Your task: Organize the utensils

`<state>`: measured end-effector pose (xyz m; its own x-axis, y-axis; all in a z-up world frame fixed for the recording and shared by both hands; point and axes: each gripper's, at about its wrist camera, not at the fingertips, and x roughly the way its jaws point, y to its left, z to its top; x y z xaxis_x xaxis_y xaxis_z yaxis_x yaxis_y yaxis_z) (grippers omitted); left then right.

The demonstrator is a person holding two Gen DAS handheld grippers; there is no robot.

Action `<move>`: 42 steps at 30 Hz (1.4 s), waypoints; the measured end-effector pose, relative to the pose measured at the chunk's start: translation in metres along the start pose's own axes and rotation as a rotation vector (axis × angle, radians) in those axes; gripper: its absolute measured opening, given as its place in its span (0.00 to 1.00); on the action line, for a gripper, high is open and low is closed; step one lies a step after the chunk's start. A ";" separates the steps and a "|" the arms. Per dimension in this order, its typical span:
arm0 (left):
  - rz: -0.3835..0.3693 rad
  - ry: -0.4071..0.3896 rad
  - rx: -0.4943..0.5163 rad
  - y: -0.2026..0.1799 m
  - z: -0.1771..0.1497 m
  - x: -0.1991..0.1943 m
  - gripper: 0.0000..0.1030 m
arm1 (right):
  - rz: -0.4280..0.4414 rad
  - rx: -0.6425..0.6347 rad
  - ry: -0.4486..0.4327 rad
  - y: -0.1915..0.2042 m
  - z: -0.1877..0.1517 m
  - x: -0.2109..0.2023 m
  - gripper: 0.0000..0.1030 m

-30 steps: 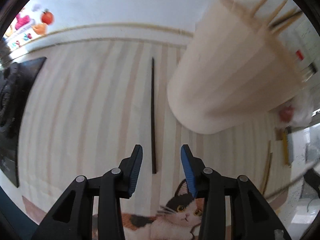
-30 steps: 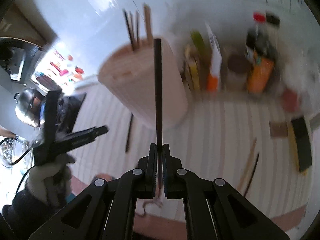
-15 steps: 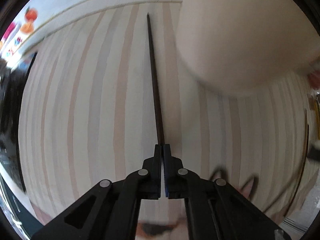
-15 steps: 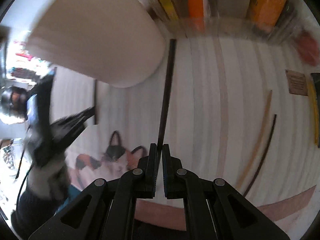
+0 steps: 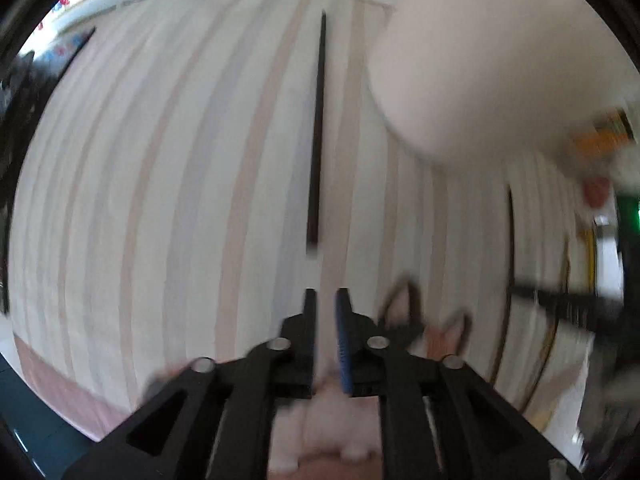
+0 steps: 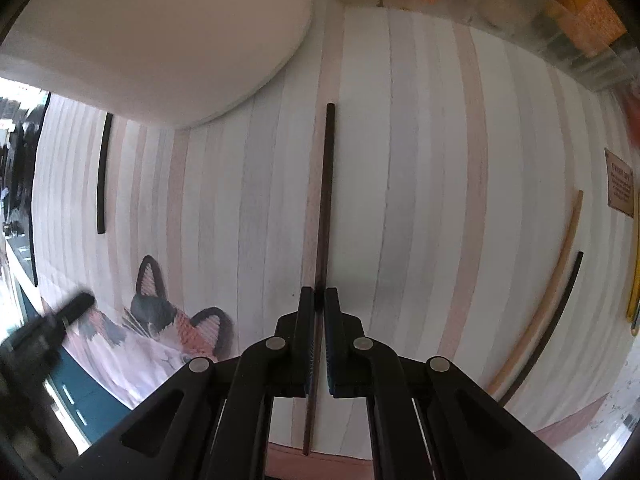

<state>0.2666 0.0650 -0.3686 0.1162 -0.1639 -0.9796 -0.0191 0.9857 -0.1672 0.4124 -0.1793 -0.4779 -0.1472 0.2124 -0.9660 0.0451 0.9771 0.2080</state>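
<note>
The left hand-held gripper (image 5: 326,300) stood narrowly parted, holding nothing, a dark chopstick (image 5: 316,136) lying on the striped worktop (image 5: 160,160) just ahead; the right hand-held gripper (image 6: 319,300) pinched another dark chopstick (image 6: 326,200) lying beside the beige holder (image 6: 160,32)

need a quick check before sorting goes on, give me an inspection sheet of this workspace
surface: striped mat with a cat print
job's things: beige holder; one dark chopstick flat on the mat ahead of the left gripper; another running between the right fingers; pale stick and dark stick side by side at the right
clutter: brown card; clear bin of blurred packets
grippers: left gripper slightly open, empty; right gripper narrow around its chopstick, clamping unclear
cables: nothing seen
surroundings: too blurred to tell
</note>
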 end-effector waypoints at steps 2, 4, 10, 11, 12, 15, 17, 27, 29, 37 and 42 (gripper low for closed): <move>0.042 -0.032 0.028 -0.003 0.020 0.007 0.27 | 0.012 0.017 0.003 -0.002 -0.001 0.000 0.05; 0.093 -0.039 0.047 -0.009 0.034 0.017 0.28 | 0.025 0.034 0.004 -0.007 0.001 0.000 0.05; 0.163 -0.057 0.076 -0.022 0.047 0.036 0.06 | 0.026 0.063 0.001 -0.014 0.006 0.002 0.05; 0.167 -0.062 0.080 -0.023 0.044 0.035 0.04 | 0.023 0.064 -0.001 -0.014 0.006 0.002 0.05; 0.173 -0.063 0.087 -0.023 0.044 0.035 0.04 | 0.018 0.065 -0.002 -0.014 0.006 0.001 0.05; 0.155 -0.034 0.087 -0.044 0.033 0.037 0.04 | 0.011 0.058 -0.007 -0.018 0.006 -0.002 0.05; 0.133 0.004 0.089 -0.043 0.015 0.037 0.04 | 0.015 0.057 -0.009 -0.010 -0.002 0.005 0.05; 0.019 0.165 0.011 0.003 -0.051 0.020 0.06 | -0.005 0.014 -0.011 0.002 -0.009 0.004 0.05; 0.010 0.150 -0.006 0.011 -0.029 0.023 0.08 | -0.010 0.009 -0.002 0.005 -0.008 0.003 0.05; 0.060 0.123 -0.013 0.015 0.033 0.035 0.11 | 0.003 0.023 0.029 0.006 -0.004 0.004 0.05; 0.113 0.107 0.023 -0.011 0.034 0.033 0.11 | 0.019 0.051 0.042 -0.005 0.008 -0.003 0.05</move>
<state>0.3047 0.0500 -0.3951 0.0084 -0.0538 -0.9985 -0.0029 0.9985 -0.0539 0.4209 -0.1850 -0.4774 -0.1867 0.2326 -0.9545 0.0989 0.9711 0.2173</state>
